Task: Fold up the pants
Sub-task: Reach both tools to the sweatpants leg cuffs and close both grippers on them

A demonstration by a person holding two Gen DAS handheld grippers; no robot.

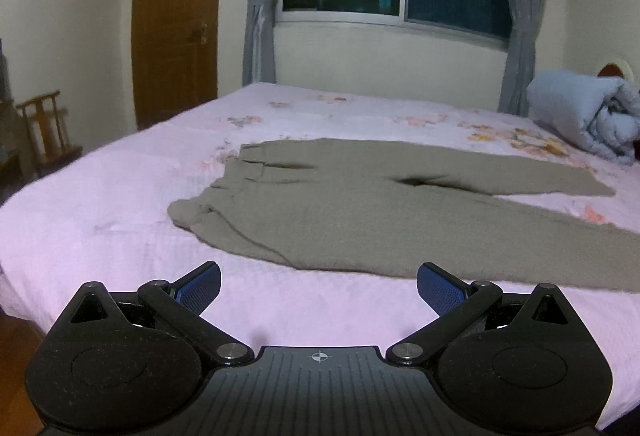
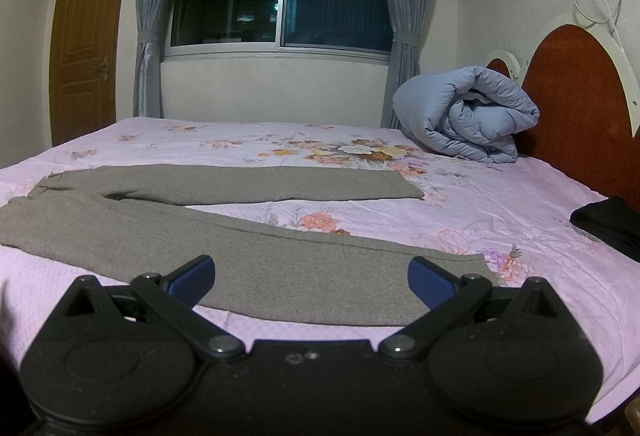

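Observation:
Grey-brown pants (image 1: 380,212) lie spread flat on the pink floral bedsheet (image 1: 120,204), waist to the left, both legs running right and slightly apart. My left gripper (image 1: 319,288) is open and empty, just in front of the near edge of the pants by the hip. In the right wrist view the pants (image 2: 240,248) lie across the bed, with the near leg's hem at the right. My right gripper (image 2: 311,278) is open and empty, hovering over the near leg close to its hem.
A rolled blue duvet (image 2: 468,112) sits at the head of the bed by the red headboard (image 2: 580,108). A black garment (image 2: 612,224) lies at the right edge. A wooden chair (image 1: 44,132) and a door (image 1: 176,16) stand beyond the bed's left side.

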